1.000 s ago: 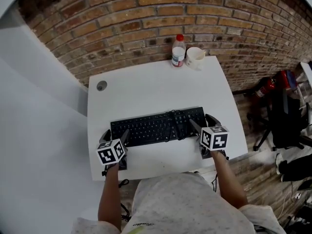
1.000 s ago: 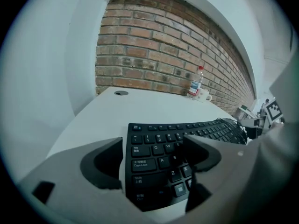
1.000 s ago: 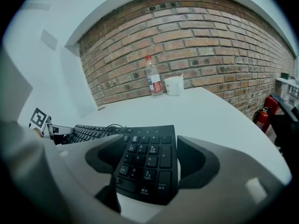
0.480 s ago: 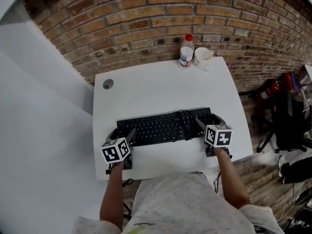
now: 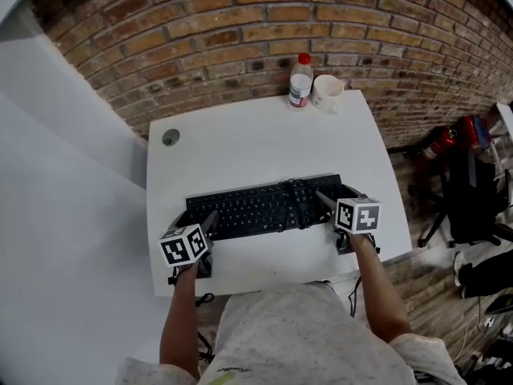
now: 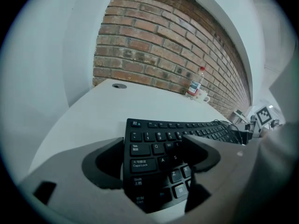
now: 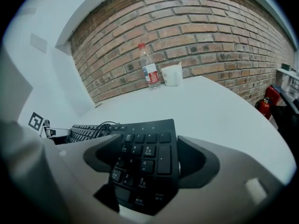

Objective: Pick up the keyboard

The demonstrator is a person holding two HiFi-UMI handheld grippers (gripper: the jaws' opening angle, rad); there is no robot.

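- The keyboard [image 5: 263, 207] lies flat across the near half of the white bench [image 5: 240, 147], its long side parallel to the front edge, and we see no part of it raised.
- Our left gripper [image 6: 154, 157] is at the keyboard's left end with its jaws released and spread wide. The outer jaw sits just beside the short edge, and the inner jaw reaches over the letter keys near Caps Lock.
- Our right gripper [image 7: 145, 160] is at the other end in the same way, with its jaws wide apart around the number pad. The outer jaw is against or just beside the right edge, and the inner jaw is over the keys.
- From the head view we cannot tell whether either outer jaw actually presses on the keyboard's edge.
- A dark cable [image 5: 292, 189] lies coiled on the keys right of centre.
- The left marker cube [image 5: 184, 247] and the right marker cube [image 5: 357, 215] sit over the bench's front strip, with a forearm behind each.
- At the far edge, by the brick wall [image 5: 240, 22], a red-capped bottle [image 5: 300, 81] stands upright just beside a white cup [image 5: 327, 91].
- A round grommet [image 5: 170, 138] marks the bench's far left corner, well apart from the keyboard.
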